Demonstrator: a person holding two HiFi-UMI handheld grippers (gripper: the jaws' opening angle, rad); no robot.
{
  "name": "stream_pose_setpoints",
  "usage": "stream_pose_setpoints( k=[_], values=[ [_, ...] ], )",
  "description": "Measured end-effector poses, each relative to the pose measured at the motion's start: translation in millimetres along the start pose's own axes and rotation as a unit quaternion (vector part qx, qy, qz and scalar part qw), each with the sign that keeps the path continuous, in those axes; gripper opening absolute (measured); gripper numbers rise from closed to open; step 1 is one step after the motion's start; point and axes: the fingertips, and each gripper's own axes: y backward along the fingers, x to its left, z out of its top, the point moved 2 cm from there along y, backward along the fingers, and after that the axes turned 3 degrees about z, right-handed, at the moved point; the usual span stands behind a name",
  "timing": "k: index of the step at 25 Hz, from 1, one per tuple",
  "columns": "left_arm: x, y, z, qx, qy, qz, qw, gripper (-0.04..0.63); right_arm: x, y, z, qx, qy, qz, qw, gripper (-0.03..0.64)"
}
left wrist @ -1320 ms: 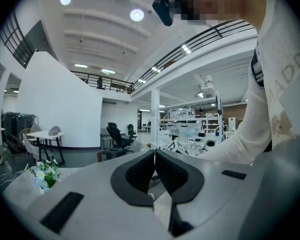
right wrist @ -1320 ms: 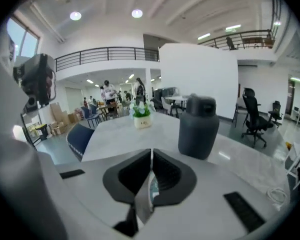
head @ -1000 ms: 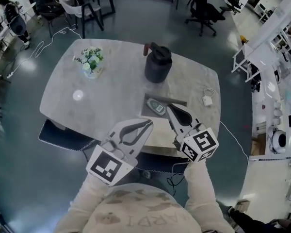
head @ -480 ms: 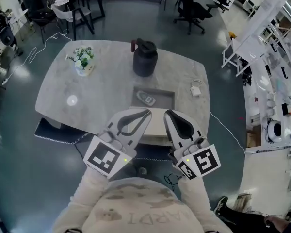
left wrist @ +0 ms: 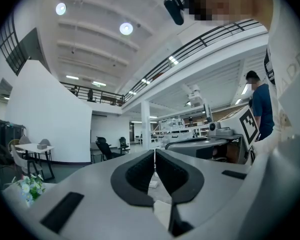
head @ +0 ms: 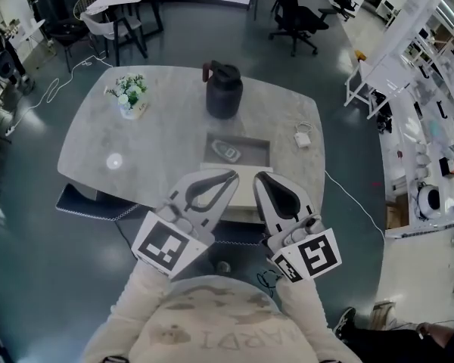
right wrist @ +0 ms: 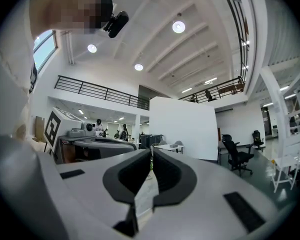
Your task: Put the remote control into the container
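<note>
The remote control (head: 227, 153), pale and small, lies inside the grey rectangular container (head: 256, 147) on the marble table (head: 166, 138). Both grippers hover nearer to me, above the table's front edge and apart from the container. My left gripper (head: 231, 176) is shut with nothing between its pads. My right gripper (head: 259, 178) is shut too and holds nothing. In the left gripper view the left gripper (left wrist: 154, 160) points level across the hall, pads together. The right gripper view shows the right gripper (right wrist: 151, 159) the same way, pads together.
A black jug (head: 223, 91) stands just behind the container. A small flower pot (head: 129, 94) sits at the far left, and a white charger with cable (head: 301, 138) at the right. A pale flat slab (head: 242, 193) lies at the front edge. A dark seat (head: 91, 201) is tucked under the left side.
My right gripper has drawn back from the container toward me, leaving the remote control lying inside. The left gripper has stayed near the front edge, and my head view has shifted a little.
</note>
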Motion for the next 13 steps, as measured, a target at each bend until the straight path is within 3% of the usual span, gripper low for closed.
stream_pose_setpoints(
  k=[13],
  values=[
    [-9.8,12.9,-1.5,0.006,0.006,0.01,0.9999,0.015,15.2,10.8,-2.7,-0.003,-0.001,0.011,1.0,0.026]
  ],
)
